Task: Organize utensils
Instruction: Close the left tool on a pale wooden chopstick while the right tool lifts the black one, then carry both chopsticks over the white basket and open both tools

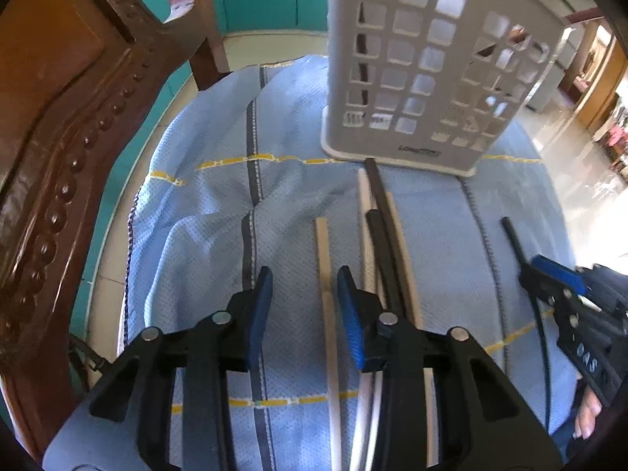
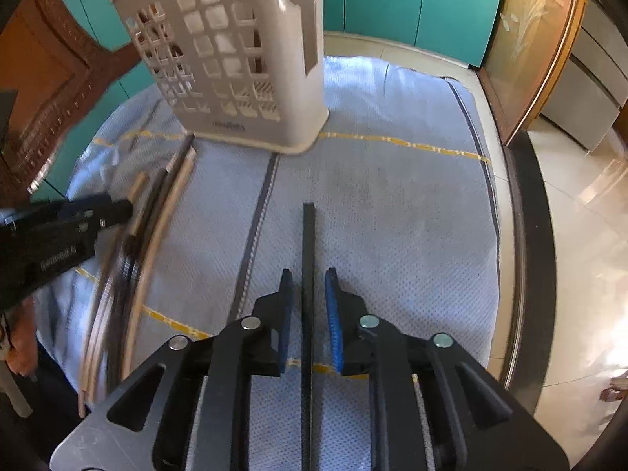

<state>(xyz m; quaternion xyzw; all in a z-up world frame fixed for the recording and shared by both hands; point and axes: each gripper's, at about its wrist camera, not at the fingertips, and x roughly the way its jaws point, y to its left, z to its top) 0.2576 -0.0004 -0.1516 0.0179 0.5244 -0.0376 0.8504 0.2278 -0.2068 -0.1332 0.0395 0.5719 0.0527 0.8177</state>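
Observation:
A white perforated utensil holder [image 1: 424, 66] stands upright on the blue cloth [image 1: 196, 212]; it also shows in the right wrist view [image 2: 235, 59]. Several black and cream chopsticks [image 1: 382, 235] lie in front of it. One cream chopstick [image 1: 325, 274] lies between the open jaws of my left gripper [image 1: 304, 286]. My right gripper [image 2: 308, 290] is open with a single black chopstick [image 2: 308, 243] lying between its jaws, apart from the pile [image 2: 157, 212]. My right gripper also shows in the left wrist view [image 1: 549, 274], and my left gripper in the right wrist view [image 2: 114, 212].
A carved wooden chair [image 1: 66, 117] stands at the left of the table. Teal cabinets [image 2: 412, 4] and a wooden glass door [image 2: 530, 39] are behind. The table edge [image 2: 526, 259] runs along the right, with tiled floor beyond.

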